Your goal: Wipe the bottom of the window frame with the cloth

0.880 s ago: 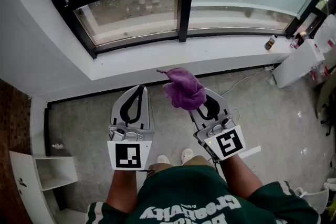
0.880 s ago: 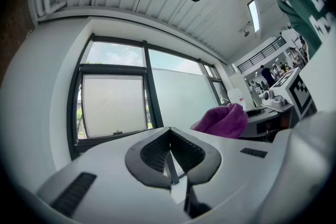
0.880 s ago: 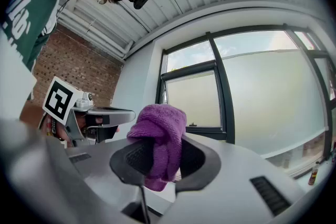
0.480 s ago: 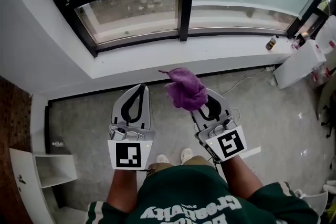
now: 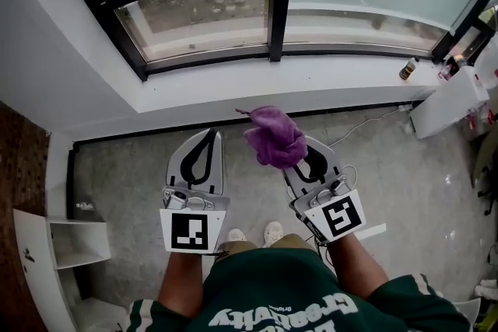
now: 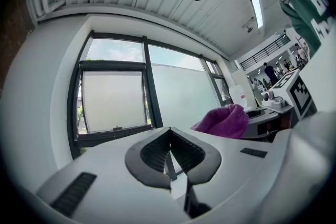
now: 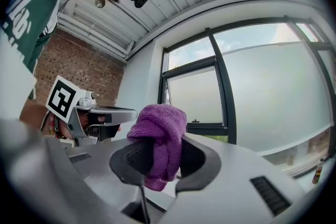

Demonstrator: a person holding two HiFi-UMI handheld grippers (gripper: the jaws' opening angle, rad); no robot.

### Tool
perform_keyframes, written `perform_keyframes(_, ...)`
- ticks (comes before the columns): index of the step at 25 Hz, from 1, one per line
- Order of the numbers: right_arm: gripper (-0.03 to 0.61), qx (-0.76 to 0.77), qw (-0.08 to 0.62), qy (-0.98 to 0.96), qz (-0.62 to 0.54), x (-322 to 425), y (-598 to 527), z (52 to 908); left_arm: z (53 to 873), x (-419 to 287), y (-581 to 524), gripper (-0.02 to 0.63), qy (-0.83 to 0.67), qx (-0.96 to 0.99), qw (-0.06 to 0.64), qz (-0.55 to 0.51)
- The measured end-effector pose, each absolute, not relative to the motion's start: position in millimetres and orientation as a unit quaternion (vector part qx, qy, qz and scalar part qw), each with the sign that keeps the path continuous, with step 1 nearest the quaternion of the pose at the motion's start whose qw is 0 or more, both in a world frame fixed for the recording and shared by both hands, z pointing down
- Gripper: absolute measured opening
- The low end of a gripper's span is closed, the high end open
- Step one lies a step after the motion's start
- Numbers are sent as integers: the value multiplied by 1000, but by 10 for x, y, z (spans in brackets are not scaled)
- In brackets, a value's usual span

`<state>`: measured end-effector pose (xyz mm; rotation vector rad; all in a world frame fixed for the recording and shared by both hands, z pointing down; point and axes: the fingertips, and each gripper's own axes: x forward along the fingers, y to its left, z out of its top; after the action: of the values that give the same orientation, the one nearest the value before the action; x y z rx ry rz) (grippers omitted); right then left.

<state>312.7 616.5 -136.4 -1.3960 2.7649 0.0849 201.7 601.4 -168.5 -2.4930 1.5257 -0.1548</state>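
Right tongs (image 5: 300, 152) pinch the purple cloth (image 5: 274, 138); left tongs (image 5: 208, 134), pressed together, point alongside toward the window (image 5: 202, 12).

The cloth (image 5: 274, 138) is purple, the window frame (image 5: 278, 4) black, the floor (image 5: 124, 167) grey, the shirt (image 5: 288, 293) green with white letters.

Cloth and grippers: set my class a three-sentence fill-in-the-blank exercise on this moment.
The right gripper is shut on a ____ cloth.
The left gripper holds ____ between its jaws.
A small bottle stands on the white window ____.
Missing words: purple; nothing; sill.
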Motion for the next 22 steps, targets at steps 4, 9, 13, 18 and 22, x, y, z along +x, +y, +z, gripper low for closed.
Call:
perform_keyframes(4,104,-442,26,896,22,3230,6135,-1303,-1642,2116,5990,9,526,-843,102,-56)
perform_keyframes(9,104,-431,31,901,20,3353,6124,-1257,-1625,2250,6008,9,530,-841,97,-50)
perform_keyframes(13,104,-424,34,905,17,3409,6115,-1231,-1627,2347,5999,9,531,-840,96,-50)
perform_keyframes(18,104,-409,36,912,13,3422,6107,-1200,-1631,2398,5968,9,535,-839,91,-50)
perform_keyframes(22,104,-404,37,914,8,3456,6017,-1186,-1606,2433,5888,9,537,-837,94,-56)
